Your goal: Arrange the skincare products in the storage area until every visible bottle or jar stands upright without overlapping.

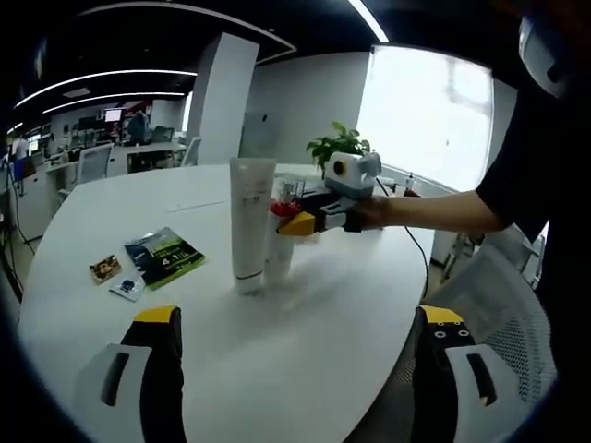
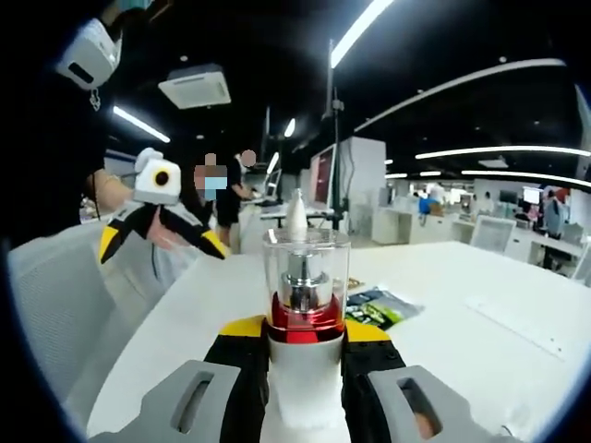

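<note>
**Pump bottle held, tube standing**

In the right gripper view we have the right gripper [image 2: 305, 355] clamped on a white pump bottle [image 2: 305, 305], its jaws pressed to either side just below the red collar and clear cap. In the left gripper view that bottle [image 1: 281, 242] stands upright on the white round table [image 1: 305, 341], touching or just beside the tall white tube [image 1: 250, 224], which stands on its cap. Our left gripper [image 1: 295, 369] hangs over the table's near edge with its jaws spread wide, gripping nothing. Sachets [image 1: 148, 261] lie flat on the table, apart from the tube. A potted plant [image 1: 340, 146] sits farther back.
</note>
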`<control>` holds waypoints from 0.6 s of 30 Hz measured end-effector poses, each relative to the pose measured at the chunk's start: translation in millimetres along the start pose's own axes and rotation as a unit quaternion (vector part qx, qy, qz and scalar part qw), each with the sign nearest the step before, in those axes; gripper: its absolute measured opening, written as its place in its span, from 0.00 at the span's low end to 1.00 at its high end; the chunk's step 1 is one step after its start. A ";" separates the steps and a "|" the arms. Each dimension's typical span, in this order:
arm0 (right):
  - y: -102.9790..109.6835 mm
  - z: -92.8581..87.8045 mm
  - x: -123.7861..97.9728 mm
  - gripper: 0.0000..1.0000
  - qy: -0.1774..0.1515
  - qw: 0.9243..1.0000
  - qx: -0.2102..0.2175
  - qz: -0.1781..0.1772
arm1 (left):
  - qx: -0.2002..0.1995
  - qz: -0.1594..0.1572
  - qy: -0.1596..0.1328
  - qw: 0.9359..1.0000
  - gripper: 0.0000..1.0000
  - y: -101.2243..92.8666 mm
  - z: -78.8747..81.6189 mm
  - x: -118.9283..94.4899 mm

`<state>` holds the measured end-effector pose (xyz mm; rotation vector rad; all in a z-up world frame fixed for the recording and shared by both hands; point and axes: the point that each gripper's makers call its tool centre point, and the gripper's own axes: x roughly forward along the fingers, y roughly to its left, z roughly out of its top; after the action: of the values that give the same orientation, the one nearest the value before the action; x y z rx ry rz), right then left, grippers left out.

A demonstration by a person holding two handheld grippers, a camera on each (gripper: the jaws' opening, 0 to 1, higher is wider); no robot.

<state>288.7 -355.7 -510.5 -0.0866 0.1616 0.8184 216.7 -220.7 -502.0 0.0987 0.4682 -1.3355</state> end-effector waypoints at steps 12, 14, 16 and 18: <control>-4.3 -2.8 2.5 0.22 0.000 1.000 0.000 0.009 | 0.001 -0.004 0.004 1.000 0.96 0.8 0.4 5.3; -5.3 -4.0 2.7 0.22 0.002 1.000 0.003 0.009 | 0.003 -0.005 0.006 1.000 0.96 1.1 0.0 5.9; -5.6 -4.6 2.8 0.22 0.004 1.000 0.004 0.009 | 0.003 -0.006 0.007 1.000 0.96 0.9 0.5 6.2; -5.8 -5.2 2.8 0.23 0.007 1.000 0.005 0.008 | 0.003 -0.006 0.007 1.000 0.97 0.2 1.9 6.6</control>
<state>294.3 -358.4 -516.1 -0.0813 0.1789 0.8340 218.4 -227.3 -502.9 0.1105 0.4776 -1.3483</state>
